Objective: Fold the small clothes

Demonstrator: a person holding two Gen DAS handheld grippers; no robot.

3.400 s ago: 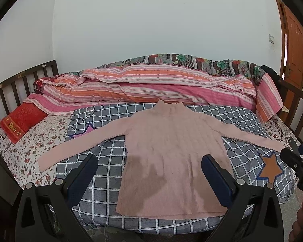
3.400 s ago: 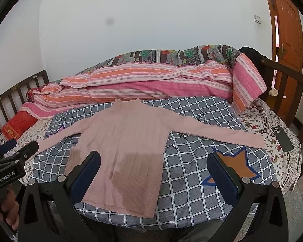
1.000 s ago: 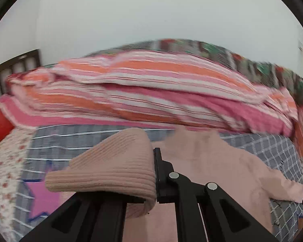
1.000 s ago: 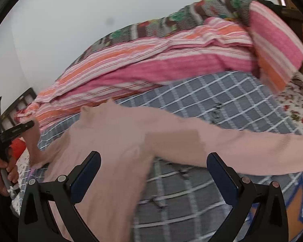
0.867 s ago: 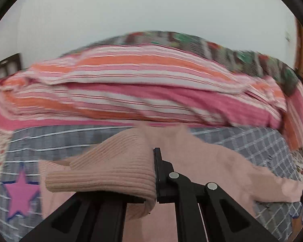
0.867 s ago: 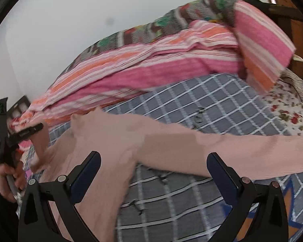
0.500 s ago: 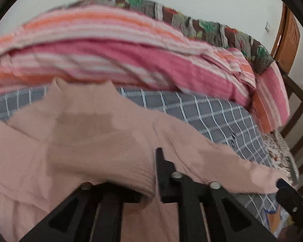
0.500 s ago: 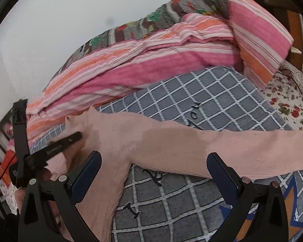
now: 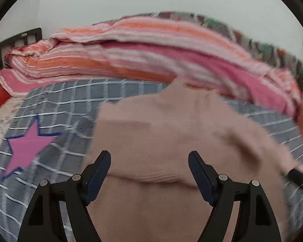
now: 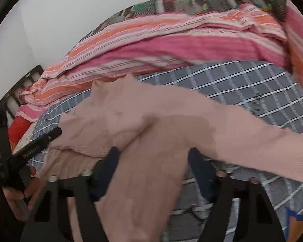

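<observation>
On the bed (image 9: pixel 74 92), pink sweater (image 9: pixel 171 125), left hand-held gripper (image 9: pixel 149 161) opening, right hand-held gripper (image 10: pixel 153 157) closing.

Dusty-pink knit sweater (image 9: pixel 171 125), grey/white check sheet (image 9: pixel 74 92) w/ pink star (image 9: pixel 24 149), pink-orange striped quilt (image 9: pixel 131 46).

A pale pink ribbed-knit sweater (image 9: pixel 171 133) with a short high collar lies flat on the bed, collar toward the far side. One sleeve (image 10: pixel 84 135) is folded in across the chest, its ribbed cuff resting on the body panel near the middle. The opposite sleeve (image 10: pixel 252 141) stretches straight out to the side, unfolded, its end running out of view. The body panel runs toward the near edge of the bed, its hem out of view. The knit appears blurred in places.
</observation>
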